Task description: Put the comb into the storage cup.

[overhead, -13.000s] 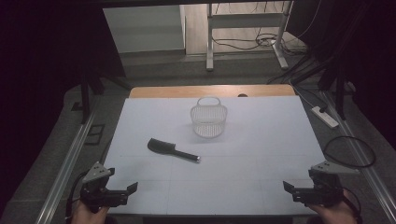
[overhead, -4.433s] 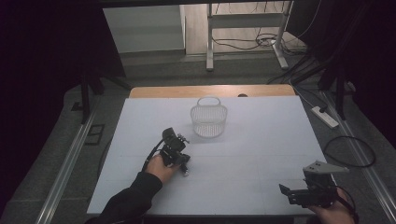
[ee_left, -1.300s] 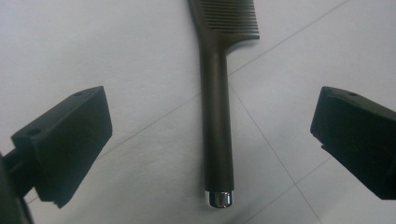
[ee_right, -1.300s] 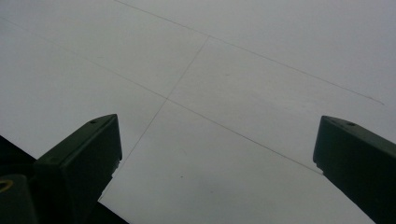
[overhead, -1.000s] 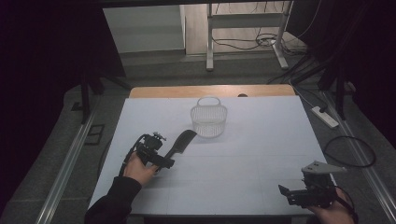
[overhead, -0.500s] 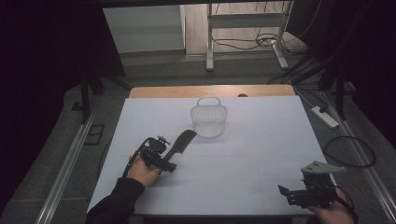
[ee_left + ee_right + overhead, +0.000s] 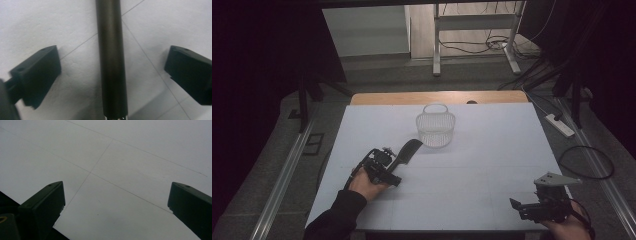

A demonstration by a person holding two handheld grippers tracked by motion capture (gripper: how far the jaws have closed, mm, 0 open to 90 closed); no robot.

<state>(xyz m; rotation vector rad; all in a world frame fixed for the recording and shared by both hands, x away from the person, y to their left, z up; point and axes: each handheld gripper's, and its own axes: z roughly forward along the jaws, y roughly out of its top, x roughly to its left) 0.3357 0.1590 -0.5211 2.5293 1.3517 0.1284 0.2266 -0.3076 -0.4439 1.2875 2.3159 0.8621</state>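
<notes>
A black brush lies on the white table, its head pointing up and right toward a white wire basket. My left gripper straddles the brush's handle. In the left gripper view my left gripper is open, both jaws standing well clear of the dark round handle between them. My right gripper rests near the table's front right corner. It is open in the right gripper view, with just the bare white table between its jaws.
The basket stands upright at the back middle of the table, a short way beyond the brush head. A wooden strip runs along the far edge. A power strip and cables lie on the floor to the right.
Since 13 s ago my left gripper reached the brush and turned its head toward the basket. Over the last second the left hand crept slightly right. The right gripper barely moved.
</notes>
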